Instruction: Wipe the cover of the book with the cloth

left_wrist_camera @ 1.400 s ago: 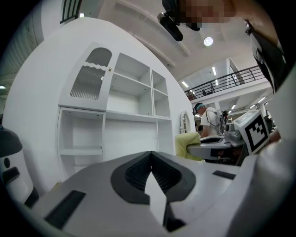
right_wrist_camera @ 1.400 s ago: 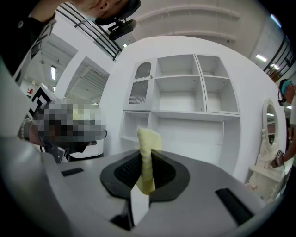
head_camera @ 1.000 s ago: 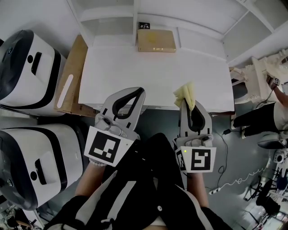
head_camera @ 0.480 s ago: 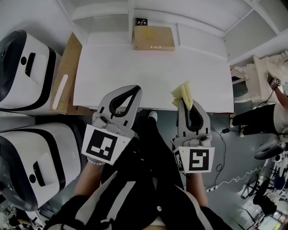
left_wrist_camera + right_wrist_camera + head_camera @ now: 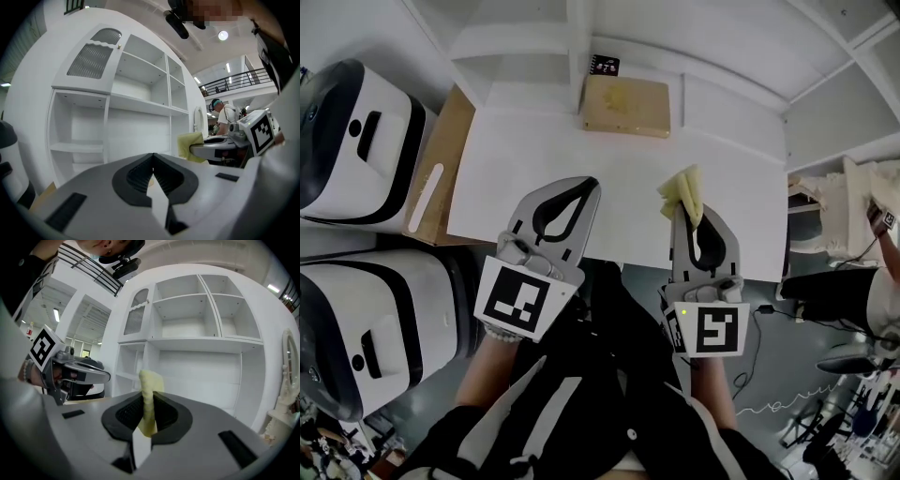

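The left gripper (image 5: 584, 190) is hovering over the near part of the white worktop (image 5: 525, 159). Its jaws are pressed fully together with nothing between them, as the left gripper view shows (image 5: 153, 158). The right gripper (image 5: 689, 217) is hanging beside it, also over the near edge, and its jaws are clamping a yellow cloth (image 5: 684, 192). In the right gripper view the cloth (image 5: 150, 380) is standing up between the ribbed pads (image 5: 127, 414) and poking out past the tips, crumpled.

The book (image 5: 625, 105), with a tan cover, is lying flat at the far edge of the worktop, well apart from both grippers. A small black tag (image 5: 605, 66) is sitting just behind its far left corner. White shelves (image 5: 201, 329) are rising behind the worktop.

A brown board (image 5: 441, 169) is lying along the worktop's left side. Two white-and-black machines (image 5: 347, 141) are standing further left, one nearer than the other. From the left gripper view, the right gripper (image 5: 220, 150) and its cloth (image 5: 190, 146) are showing off to the right.
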The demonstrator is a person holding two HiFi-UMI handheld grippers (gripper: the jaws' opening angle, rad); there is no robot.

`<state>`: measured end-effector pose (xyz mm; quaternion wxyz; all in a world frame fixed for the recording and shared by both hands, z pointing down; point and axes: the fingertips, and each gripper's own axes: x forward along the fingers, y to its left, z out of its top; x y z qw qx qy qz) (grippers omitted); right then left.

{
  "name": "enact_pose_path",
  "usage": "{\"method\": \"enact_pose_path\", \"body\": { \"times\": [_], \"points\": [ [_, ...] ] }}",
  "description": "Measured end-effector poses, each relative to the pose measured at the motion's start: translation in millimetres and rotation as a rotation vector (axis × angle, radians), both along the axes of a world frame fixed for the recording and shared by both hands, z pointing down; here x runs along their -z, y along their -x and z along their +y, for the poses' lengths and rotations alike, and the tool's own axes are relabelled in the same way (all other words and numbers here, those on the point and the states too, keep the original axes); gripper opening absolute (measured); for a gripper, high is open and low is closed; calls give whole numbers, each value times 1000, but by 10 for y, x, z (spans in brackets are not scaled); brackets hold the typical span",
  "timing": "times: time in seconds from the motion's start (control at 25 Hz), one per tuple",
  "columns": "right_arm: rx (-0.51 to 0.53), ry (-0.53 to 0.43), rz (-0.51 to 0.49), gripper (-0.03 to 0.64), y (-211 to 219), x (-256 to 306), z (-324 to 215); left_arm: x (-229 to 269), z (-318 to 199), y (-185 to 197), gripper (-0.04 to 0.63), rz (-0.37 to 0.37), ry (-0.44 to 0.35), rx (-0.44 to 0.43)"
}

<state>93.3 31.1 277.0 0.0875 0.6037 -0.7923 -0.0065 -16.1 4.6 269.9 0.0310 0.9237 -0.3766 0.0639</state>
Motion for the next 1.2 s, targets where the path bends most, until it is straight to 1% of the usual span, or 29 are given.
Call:
{"method": "enact_pose_path", "body": {
  "times": [0.2,0.44,0.68,0.88,0.96,1.04,1.08,1.2],
  "points": [
    [74,3,-2,38,-115,2,-337,20,-263,-186,2,2,2,51],
    [144,29,-12,38,-268,-71,-639,-46,-540,-338,2,-3,28,118],
    [197,50,-14,38,-394,-148,-838,-190,-758,-393,2,0,74,192],
    [222,74,-25,38,-455,-263,-904,-405,-935,-341,2,-17,93,260],
    [227,80,-32,38,-455,-288,-925,-508,-1015,-307,2,-13,136,277],
    [227,90,-34,38,-452,-310,-937,-626,-1101,-277,2,3,203,282],
    [225,94,-34,38,-450,-321,-945,-685,-1148,-263,33,12,237,281],
    [216,101,-34,38,-439,-340,-975,-842,-1292,-205,66,42,314,289]
  ]
}}
